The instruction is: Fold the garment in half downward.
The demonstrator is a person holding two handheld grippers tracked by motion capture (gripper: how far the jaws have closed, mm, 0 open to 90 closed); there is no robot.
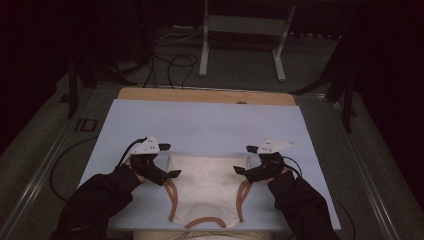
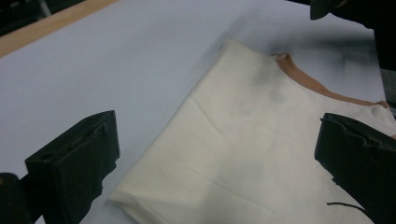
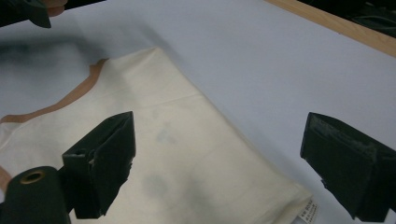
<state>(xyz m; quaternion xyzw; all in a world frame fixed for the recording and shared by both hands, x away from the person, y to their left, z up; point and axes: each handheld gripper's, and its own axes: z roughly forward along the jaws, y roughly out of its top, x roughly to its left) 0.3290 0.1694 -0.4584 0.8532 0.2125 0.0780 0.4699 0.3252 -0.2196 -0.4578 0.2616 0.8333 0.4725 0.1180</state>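
Observation:
A cream sleeveless garment with tan trim lies folded on the pale blue mat, its folded edge away from me. My left gripper hovers open at the garment's far left corner, jaws spread wide and holding nothing. My right gripper hovers open at the far right corner, where a small white label sticks out. In the left gripper view the cream cloth lies between the jaws, tan armhole trim beyond. In the right gripper view the cream cloth and tan trim show.
The blue mat covers a wooden table whose far edge shows as a bare strip. Beyond it stand a grey metal stand and loose cables on the floor. Open mat lies ahead of and beside the garment.

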